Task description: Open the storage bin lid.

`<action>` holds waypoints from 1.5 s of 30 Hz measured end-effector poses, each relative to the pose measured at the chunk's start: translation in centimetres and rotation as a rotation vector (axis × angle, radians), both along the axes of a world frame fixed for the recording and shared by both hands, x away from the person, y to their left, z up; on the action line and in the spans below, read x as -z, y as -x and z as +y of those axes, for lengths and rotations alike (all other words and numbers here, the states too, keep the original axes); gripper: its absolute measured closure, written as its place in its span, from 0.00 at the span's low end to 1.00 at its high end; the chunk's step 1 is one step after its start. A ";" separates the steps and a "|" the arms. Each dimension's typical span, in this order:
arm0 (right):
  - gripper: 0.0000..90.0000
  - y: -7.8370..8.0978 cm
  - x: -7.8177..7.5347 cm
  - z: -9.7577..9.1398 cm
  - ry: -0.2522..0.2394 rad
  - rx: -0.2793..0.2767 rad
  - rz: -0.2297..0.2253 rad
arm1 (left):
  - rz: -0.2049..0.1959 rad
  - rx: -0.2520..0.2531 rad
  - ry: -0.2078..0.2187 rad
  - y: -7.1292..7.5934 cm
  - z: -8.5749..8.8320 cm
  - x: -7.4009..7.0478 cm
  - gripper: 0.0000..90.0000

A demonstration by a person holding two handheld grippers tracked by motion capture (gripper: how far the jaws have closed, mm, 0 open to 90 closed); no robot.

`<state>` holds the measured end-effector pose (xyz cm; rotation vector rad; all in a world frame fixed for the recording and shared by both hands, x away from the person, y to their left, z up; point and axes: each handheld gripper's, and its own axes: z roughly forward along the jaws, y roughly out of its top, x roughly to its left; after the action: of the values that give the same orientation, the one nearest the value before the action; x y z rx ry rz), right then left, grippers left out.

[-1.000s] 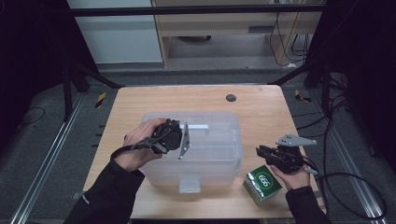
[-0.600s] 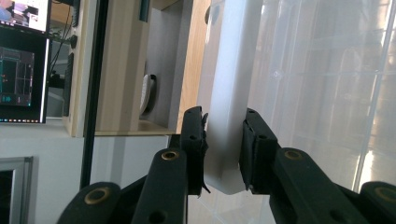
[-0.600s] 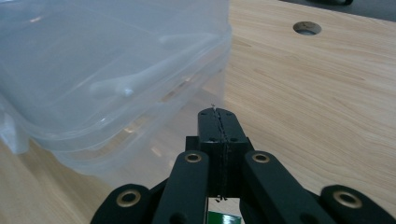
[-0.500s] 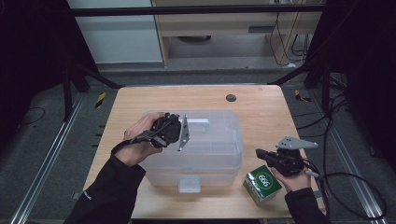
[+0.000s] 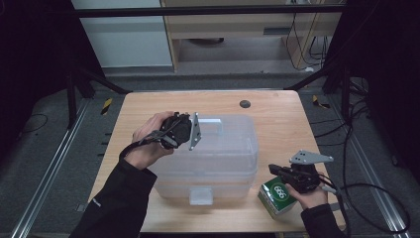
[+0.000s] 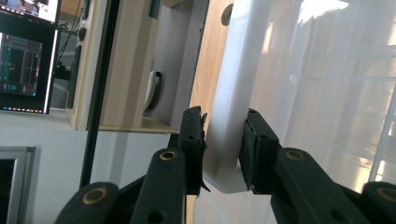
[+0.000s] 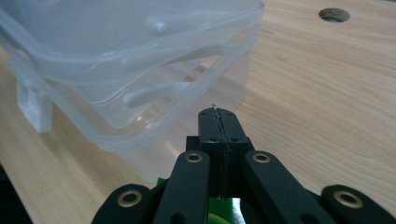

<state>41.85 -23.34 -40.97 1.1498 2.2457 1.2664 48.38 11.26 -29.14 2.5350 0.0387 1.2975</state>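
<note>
The high view is dim. The room around the desk (image 5: 277, 119) is almost black, and soft light from above falls on the wood. The picture looks a bit grainy and not very sharp. The clear box (image 5: 218, 148) looks pale and milky, with only faint shadows under it.

The left gripper view is much brighter. Light shines through the box lid (image 6: 327, 84) and makes a white glare spot near the top. The black tongs (image 6: 223, 154) up close look soft and blurry.

The right gripper view is bright and even. The desk grain is sharp, but the far edge goes soft.
</note>
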 end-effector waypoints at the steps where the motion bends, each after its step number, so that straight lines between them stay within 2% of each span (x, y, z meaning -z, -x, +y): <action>1: 1.00 0.1 0.1 0.0 -0.005 -0.003 0.002 | -0.004 -0.002 -0.009 -0.1 0.0 -0.1 0.80; 5: 1.00 0.2 0.1 0.3 -0.010 -0.011 -0.003 | 0.000 -0.009 0.004 -0.5 0.0 -0.3 0.80; 10: 1.00 0.4 -0.3 0.8 -0.039 -0.026 -0.022 | 0.001 -0.019 0.019 -1.1 0.1 -0.5 0.79; 14: 1.00 0.6 -0.7 1.6 -0.058 -0.050 -0.045 | 0.002 -0.025 0.025 -1.4 0.0 -0.6 0.79; 22: 1.00 0.4 -1.0 2.9 -0.092 -0.076 -0.060 | 0.014 -0.033 0.045 -2.1 0.1 -0.9 0.79; 26: 1.00 0.3 -1.1 3.2 -0.110 -0.070 -0.082 | 0.021 -0.033 0.055 -2.2 0.1 -0.9 0.78; 29: 1.00 0.2 -1.3 3.4 -0.141 -0.079 -0.082 | 0.025 -0.031 0.057 -2.1 0.2 -0.9 0.78; 32: 1.00 0.2 -1.2 3.5 -0.144 -0.079 -0.079 | 0.026 -0.030 0.048 -2.0 0.1 -0.9 0.77; 35: 1.00 0.2 -1.1 3.5 -0.139 -0.079 -0.079 | 0.037 -0.023 0.067 -1.8 0.4 -1.0 0.74; 39: 1.00 0.2 -1.1 3.5 -0.144 -0.079 -0.070 | 0.049 -0.020 0.125 -1.2 0.8 -1.3 0.63; 40: 1.00 0.2 -1.1 3.5 -0.145 -0.076 -0.074 | 0.050 -0.021 0.124 -1.0 0.8 -1.5 0.60; 45: 1.00 0.2 -1.0 3.5 -0.140 -0.077 -0.071 | 0.068 -0.023 0.172 -0.3 1.4 -1.5 0.52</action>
<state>41.63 -19.81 -39.98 1.0558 2.1985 1.4920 48.64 12.64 -27.60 2.4377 0.1855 1.1623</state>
